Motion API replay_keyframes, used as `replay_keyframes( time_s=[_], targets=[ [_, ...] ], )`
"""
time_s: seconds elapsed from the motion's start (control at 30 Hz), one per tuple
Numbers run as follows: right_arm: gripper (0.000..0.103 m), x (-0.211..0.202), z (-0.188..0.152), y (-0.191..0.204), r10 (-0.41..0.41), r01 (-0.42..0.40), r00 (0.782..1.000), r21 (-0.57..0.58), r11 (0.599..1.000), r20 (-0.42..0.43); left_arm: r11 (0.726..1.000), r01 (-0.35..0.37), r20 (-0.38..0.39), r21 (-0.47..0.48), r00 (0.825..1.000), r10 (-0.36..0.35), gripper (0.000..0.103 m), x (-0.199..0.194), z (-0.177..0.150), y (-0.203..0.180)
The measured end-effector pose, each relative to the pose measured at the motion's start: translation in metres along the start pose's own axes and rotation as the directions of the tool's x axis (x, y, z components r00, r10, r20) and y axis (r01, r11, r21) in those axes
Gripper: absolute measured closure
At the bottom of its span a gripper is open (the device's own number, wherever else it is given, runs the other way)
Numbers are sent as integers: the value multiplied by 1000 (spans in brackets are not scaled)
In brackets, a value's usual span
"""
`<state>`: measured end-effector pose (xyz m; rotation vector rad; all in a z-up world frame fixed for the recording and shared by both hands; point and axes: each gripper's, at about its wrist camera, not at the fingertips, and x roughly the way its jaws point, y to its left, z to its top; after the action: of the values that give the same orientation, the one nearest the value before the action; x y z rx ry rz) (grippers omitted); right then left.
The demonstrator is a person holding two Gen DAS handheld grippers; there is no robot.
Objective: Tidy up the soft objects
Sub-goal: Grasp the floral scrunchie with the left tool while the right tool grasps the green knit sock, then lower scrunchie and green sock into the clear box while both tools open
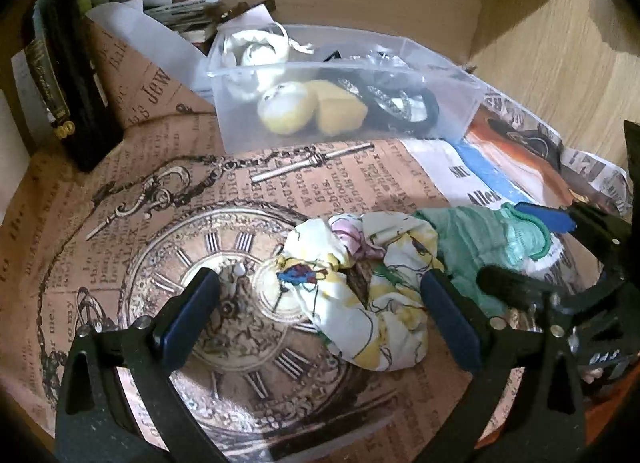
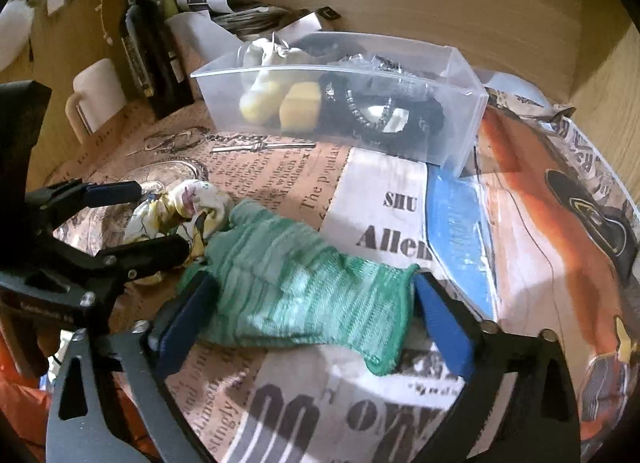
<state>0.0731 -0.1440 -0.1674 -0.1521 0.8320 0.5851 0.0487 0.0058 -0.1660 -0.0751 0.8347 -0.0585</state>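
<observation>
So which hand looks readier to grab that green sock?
The right tool. Its open fingers sit on either side of the green sock, so closing should catch it. The left tool is open around the floral scrunchie instead, beside the sock.

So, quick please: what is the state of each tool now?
Left tool: open, around the floral scrunchie, not closed on it.
Right tool: open, around the green sock, not gripping it.
</observation>
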Motion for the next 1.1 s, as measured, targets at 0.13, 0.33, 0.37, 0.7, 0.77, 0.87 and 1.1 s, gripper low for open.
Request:
replay_keyframes(
  time_s=[0.13,0.33,0.37,0.7,0.77,0.87,1.1],
  targets=[
    [45,-4,2,-5,0,0,1000,13,1000,13,1000,-5,11,27,1000,5,35,0,2,3],
    [76,-6,9,-15,13,-14,1000,47,999,28,999,37,5,-2,999,-37,77,-1,12,12],
    [77,-7,11,-16,12,-14,999,51,999,36,999,43,11,-7,999,-43,80,-2,14,13],
    [79,-32,38,-24,-9,-1,987,63,998,159,999,49,146,23,988,-52,87,-30,46,8],
    [79,-38,46,-26,-12,0,981,63,998,195,998,52,191,36,980,-58,87,-40,55,6],
    [79,-45,59,-28,-18,3,970,62,998,244,998,51,243,44,968,-60,88,-50,68,3],
    [79,-53,86,-36,-21,2,945,59,998,326,998,38,324,56,945,-54,88,-60,100,3]
  ],
)
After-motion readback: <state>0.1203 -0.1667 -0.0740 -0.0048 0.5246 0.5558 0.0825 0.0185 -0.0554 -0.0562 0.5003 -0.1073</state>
